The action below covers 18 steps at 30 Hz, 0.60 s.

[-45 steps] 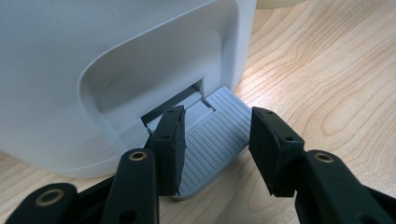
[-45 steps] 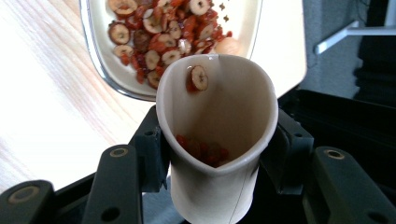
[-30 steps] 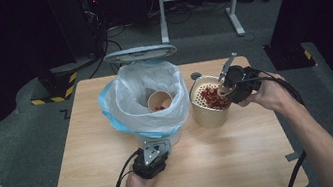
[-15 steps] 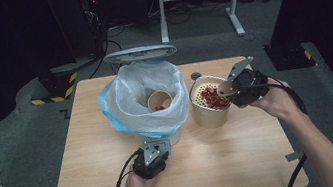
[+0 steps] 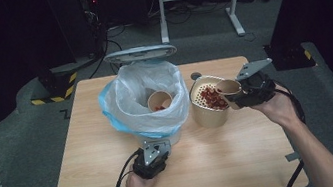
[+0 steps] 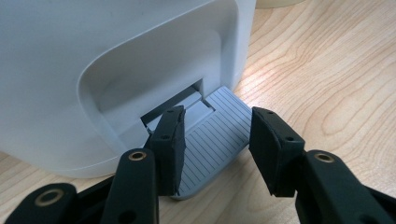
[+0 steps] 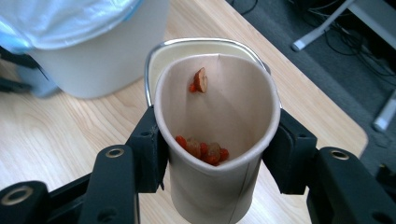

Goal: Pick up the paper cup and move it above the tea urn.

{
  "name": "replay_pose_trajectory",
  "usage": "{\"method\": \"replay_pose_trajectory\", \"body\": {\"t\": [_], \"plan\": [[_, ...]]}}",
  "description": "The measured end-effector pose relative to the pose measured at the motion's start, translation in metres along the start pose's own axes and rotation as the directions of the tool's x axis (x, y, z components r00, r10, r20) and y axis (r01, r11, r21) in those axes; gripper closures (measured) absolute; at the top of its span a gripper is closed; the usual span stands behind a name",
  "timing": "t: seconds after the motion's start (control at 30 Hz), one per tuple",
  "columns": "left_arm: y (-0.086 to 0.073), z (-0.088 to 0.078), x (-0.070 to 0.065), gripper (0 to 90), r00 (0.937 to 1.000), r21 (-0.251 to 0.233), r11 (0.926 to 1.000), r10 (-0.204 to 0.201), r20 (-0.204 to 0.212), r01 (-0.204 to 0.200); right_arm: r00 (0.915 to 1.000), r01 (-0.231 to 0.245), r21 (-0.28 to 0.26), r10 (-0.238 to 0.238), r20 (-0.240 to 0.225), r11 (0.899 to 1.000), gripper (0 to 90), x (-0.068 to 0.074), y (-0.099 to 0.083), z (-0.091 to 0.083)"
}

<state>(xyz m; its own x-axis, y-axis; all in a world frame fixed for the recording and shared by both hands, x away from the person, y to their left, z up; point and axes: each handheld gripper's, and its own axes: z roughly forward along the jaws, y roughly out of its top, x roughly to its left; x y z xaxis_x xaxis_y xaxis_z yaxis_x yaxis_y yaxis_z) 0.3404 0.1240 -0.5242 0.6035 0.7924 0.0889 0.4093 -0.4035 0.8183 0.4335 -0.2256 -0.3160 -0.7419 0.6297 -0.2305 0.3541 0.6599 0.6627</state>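
The right tool (image 7: 212, 158) was squeezing a paper cup (image 7: 217, 140), with one black jaw on each side. The cup sat in the middle of the right gripper view, tipped over a round metal strainer pot (image 5: 209, 102) right of the middle in the high view. The jaws had just been easing open a little with the cup between them, but the pads pressed its sides and bent its rim out of round.

The step looked like pouring food scraps out of the cup into the strainer pot. A few red and brown bits (image 7: 203, 151) stuck inside the cup. Next, it seemed the cup needed a bigger tip or a shake, and then a drop into the bin.

The left tool (image 6: 215, 142) rested on the ribbed grey foot pedal (image 6: 215, 135) of the white bin (image 6: 93, 60). Its jaws stood apart and gripped nothing.

The bin was smooth plastic with a thin, crinkly bag (image 5: 131, 104). Another paper cup (image 5: 159, 100) lay inside. The counter (image 5: 245, 157) was pale wood with wavy lines.
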Motion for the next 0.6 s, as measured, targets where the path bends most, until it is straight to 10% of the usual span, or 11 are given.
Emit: {"method": "replay_pose_trajectory", "body": {"t": [0.6], "plan": [[0.000, 0.000, -0.001, 55.6, 1.0000, 0.000, 1.0000, 0.002, -0.003, -0.002, 0.9891, -0.129, -0.143, 0.117, -0.090, 0.981, 46.0, 0.004, -0.018, 0.000]]}}
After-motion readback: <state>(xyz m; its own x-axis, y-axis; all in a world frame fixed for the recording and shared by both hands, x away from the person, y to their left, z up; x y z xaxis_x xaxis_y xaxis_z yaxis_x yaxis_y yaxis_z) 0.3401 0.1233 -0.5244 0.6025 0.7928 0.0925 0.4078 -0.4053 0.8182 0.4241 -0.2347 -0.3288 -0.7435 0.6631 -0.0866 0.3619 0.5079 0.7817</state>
